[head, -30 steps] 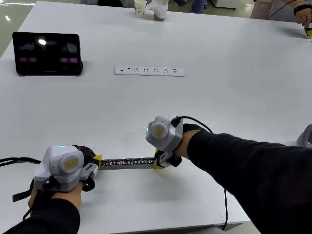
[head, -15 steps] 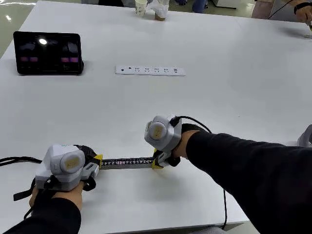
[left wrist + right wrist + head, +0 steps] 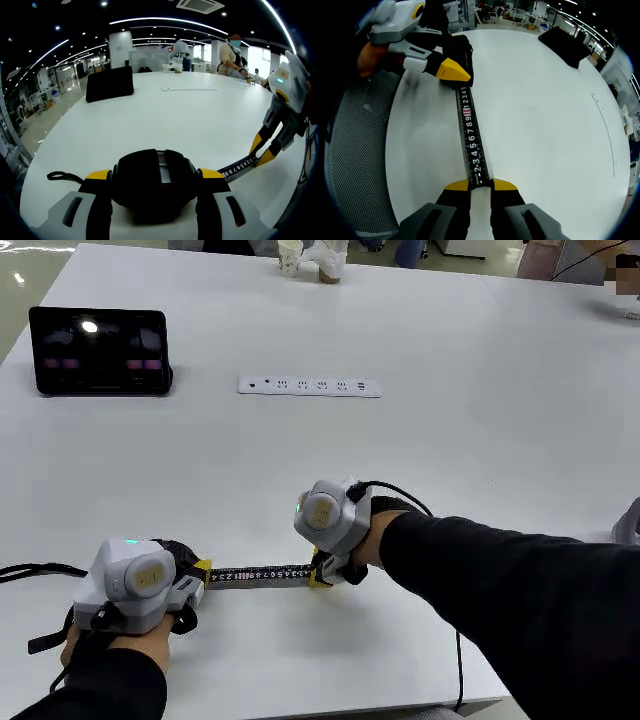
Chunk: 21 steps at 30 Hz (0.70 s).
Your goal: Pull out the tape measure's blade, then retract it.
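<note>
Black tape measure (image 3: 154, 192) in left gripper (image 3: 155, 174), blade (image 3: 470, 135) pinched by right gripper (image 3: 481, 186).

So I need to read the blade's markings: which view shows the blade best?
The right gripper view: the blade runs lengthwise up the picture, numerals legible. The head view shows it small; the left gripper view, a short stretch.

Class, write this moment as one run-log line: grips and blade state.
left tongs: shut on tape measure case | right tongs: shut on blade | blade: partly out, straight between the tongs
</note>
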Motion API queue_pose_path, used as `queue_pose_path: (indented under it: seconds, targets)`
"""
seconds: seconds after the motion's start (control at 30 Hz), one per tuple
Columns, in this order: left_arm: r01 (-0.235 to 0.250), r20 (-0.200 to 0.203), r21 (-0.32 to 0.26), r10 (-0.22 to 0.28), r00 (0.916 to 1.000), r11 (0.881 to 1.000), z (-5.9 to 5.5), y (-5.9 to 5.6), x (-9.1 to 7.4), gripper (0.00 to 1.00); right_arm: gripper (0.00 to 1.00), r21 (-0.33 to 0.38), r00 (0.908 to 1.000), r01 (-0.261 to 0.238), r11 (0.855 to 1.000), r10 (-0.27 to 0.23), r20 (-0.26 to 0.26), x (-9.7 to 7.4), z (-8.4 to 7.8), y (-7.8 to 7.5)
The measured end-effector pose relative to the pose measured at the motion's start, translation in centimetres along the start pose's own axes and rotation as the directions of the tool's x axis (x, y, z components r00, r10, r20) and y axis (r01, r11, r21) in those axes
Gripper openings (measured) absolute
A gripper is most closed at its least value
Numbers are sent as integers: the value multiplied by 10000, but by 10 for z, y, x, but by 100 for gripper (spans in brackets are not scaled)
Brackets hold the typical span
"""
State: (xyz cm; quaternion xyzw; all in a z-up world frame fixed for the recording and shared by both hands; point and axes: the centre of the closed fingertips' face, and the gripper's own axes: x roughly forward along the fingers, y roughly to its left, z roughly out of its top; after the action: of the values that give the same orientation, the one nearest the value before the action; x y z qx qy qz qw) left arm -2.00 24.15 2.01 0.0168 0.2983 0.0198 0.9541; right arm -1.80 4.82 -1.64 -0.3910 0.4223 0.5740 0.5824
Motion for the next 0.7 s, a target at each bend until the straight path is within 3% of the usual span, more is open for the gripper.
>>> queue_pose_path:
  seconds: [0.7]
  targets:
    - [47, -122, 9, -47, 9999, 10000, -1, 0, 0, 63, 11, -80, 10000, -13, 10000, 13, 3, 3, 7, 1]
